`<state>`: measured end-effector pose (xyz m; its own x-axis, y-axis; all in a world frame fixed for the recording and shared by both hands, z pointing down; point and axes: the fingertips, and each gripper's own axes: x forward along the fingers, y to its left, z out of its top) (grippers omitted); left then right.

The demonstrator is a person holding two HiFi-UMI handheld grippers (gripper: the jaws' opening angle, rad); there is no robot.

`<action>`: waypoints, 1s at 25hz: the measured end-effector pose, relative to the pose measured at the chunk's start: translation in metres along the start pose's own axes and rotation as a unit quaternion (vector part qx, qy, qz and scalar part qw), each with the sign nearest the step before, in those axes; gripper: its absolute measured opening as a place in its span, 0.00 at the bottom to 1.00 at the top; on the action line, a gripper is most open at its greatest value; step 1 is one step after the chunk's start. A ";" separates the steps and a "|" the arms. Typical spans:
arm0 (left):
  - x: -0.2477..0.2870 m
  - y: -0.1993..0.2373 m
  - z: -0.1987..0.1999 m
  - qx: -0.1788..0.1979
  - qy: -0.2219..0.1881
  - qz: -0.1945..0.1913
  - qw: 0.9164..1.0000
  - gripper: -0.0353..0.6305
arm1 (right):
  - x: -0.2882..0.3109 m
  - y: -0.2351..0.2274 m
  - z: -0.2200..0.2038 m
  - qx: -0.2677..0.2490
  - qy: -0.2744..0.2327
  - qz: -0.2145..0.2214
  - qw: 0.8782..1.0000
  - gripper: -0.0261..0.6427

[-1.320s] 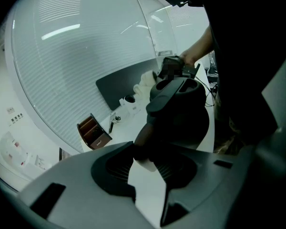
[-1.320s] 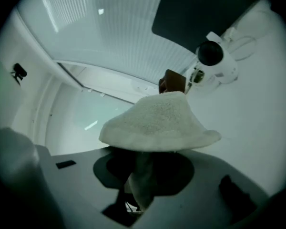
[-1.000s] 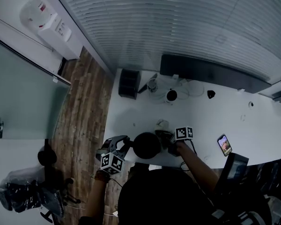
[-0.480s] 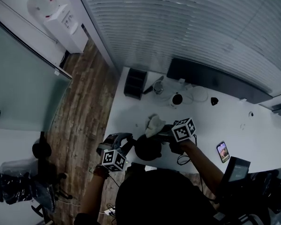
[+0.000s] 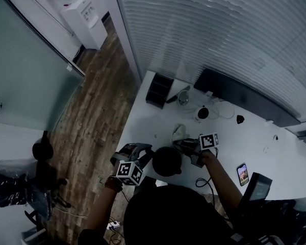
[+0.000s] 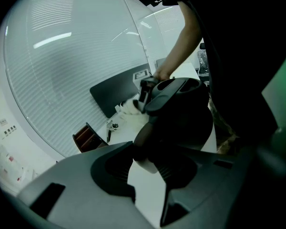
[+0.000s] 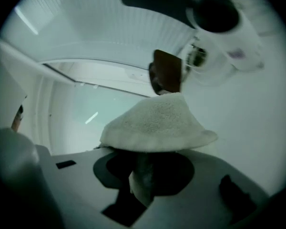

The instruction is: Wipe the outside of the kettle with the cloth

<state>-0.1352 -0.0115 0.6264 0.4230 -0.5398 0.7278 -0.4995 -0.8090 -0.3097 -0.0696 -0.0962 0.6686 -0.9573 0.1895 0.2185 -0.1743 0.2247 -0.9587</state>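
Note:
The dark kettle (image 5: 167, 161) stands near the front edge of the white table (image 5: 148, 121). In the left gripper view its body (image 6: 183, 116) fills the middle. My left gripper (image 5: 138, 154) is at the kettle's left side, and its jaws (image 6: 150, 156) are shut on the dark handle. The white cloth (image 5: 179, 132) is bunched in my right gripper (image 5: 187, 146), just behind and to the right of the kettle's top. In the right gripper view the cloth (image 7: 157, 123) drapes over the shut jaws (image 7: 143, 171), lifted off the table.
A black open box (image 5: 159, 90) and a white mug (image 5: 202, 113) stand at the back of the table, before a long dark bar (image 5: 239, 96). A phone (image 5: 242, 173) lies at the right. Wooden floor (image 5: 92, 111) lies to the left, with a water dispenser (image 5: 84, 9) beyond.
My right gripper has lifted the cloth off the table and carried it up beside the kettle's top. The left gripper has kept its hold and place. The head view has swung.

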 end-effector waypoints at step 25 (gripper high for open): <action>0.000 0.004 -0.002 -0.008 -0.027 0.008 1.000 0.24 | 0.051 0.043 0.000 -0.112 0.079 0.018 0.990 0.19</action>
<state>-0.1382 -0.0139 0.6261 0.4550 -0.5653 0.6880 -0.5188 -0.7963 -0.3111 -0.1259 -0.0772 0.6381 -0.9106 0.3444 0.2285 -0.0694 0.4177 -0.9059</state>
